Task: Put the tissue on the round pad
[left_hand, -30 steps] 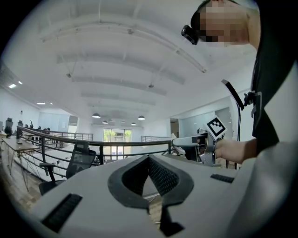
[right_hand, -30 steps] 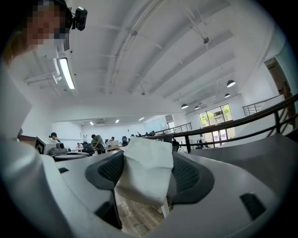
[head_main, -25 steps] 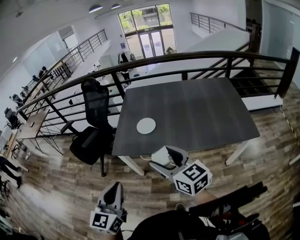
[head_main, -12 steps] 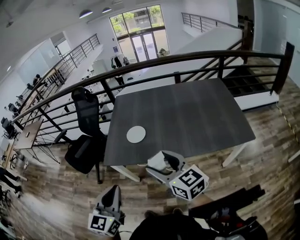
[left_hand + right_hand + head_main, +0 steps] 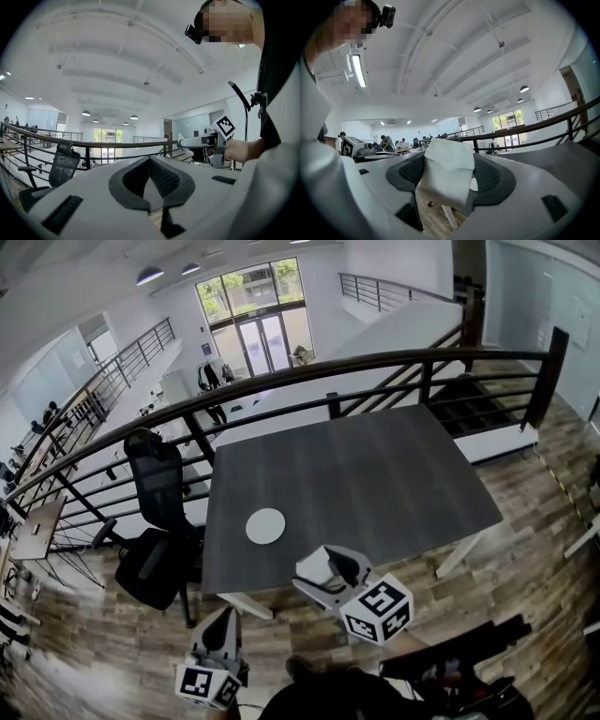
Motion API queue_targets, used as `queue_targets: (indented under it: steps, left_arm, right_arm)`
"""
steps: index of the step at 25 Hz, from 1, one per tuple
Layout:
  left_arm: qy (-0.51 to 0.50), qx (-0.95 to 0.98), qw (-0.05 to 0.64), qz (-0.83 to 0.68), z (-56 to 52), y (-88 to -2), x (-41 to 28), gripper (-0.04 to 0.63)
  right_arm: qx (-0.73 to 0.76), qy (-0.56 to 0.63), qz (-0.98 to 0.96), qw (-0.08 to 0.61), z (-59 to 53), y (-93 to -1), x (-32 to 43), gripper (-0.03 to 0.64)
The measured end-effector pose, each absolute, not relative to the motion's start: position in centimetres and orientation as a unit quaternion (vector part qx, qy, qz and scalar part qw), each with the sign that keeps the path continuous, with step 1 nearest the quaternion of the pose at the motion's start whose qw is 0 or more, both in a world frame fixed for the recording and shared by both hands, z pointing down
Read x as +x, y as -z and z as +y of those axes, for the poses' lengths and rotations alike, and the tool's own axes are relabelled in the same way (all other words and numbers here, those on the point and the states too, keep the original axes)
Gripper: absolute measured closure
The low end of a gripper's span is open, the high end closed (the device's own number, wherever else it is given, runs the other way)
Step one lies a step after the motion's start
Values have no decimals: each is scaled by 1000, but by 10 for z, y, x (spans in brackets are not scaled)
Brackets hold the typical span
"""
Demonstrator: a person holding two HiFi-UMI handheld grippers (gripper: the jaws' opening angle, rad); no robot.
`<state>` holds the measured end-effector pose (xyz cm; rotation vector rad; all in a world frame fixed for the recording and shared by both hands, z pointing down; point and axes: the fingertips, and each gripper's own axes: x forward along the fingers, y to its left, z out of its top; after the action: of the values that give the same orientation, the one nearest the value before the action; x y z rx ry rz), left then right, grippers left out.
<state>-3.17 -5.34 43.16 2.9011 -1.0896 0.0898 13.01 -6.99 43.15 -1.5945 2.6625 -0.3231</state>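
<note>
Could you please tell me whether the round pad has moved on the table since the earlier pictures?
No. The round pad lies at the same spot near the table's front left corner; only the camera has shifted.

Here it is from above: a dark grey worktop, faintly grained, is held up on pale legs over a wood-plank floor. A single white round pad is laid flat on it, placed near the front left corner and set in from both edges. The pad's whole outline is shown against the dark surface.
</note>
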Motion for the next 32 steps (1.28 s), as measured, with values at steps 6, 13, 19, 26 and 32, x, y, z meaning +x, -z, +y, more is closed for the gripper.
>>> queue_targets:
  steps: [6,13,19,26,32]
  left_arm:
    - [-28,941,23,-336,-101,-436,-54,591]
    - [-22,949,22,-314,-147,-437,-81,591]
    - [-31,956,21,-291,-175,-442,-104,591]
    - [-22,962,18,-273,-194,-448,-126,591]
    - [-21,961,30,-275,-208,-454,-136,591]
  right_arm:
    - [-530,100,842,6,-103,-429,111,288]
    - [-551,100,828,6,-140,-427,86,288]
    - [-568,106,816,4,-165,-431,63,288]
    - [-581,114,806,-1,-178,-436,37,288]
    - [-571,111,814,-8,-202,-435,28,288]
